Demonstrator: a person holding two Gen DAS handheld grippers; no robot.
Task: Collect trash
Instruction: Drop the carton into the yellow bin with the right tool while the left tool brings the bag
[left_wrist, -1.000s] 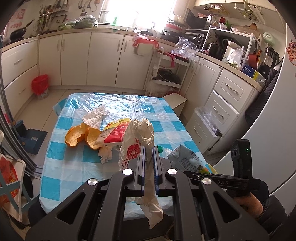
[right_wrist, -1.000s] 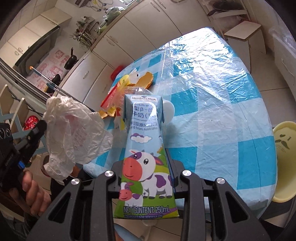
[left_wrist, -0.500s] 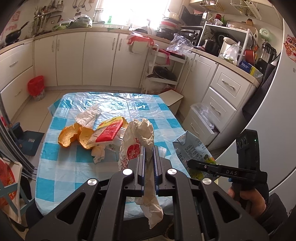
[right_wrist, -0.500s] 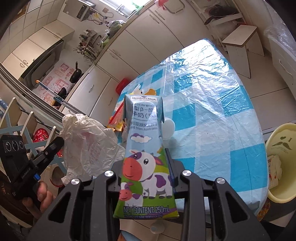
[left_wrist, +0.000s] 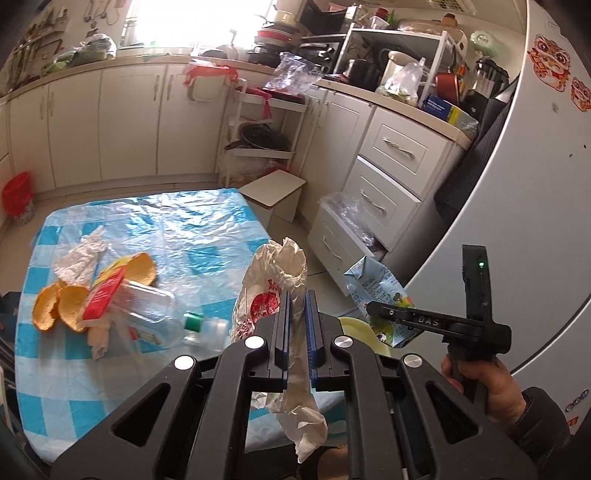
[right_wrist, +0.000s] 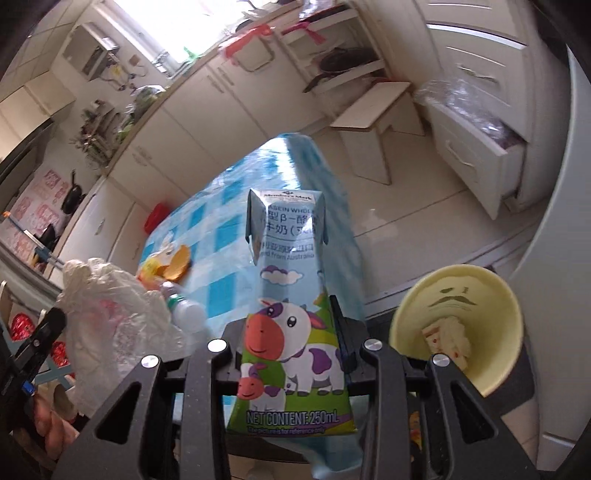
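Left hand-held gripper (left_wrist: 295, 310), lower centre of its view, pinches a crumpled plastic bag (left_wrist: 275, 288). Right hand-held gripper (right_wrist: 291, 314) clamps a milk carton (right_wrist: 291, 295) upright at frame centre. Yellow bin (right_wrist: 458, 325) lower right, scraps inside. Peels (left_wrist: 59, 306) and a bottle (left_wrist: 203, 328) lie on the desk (left_wrist: 177, 236), left.
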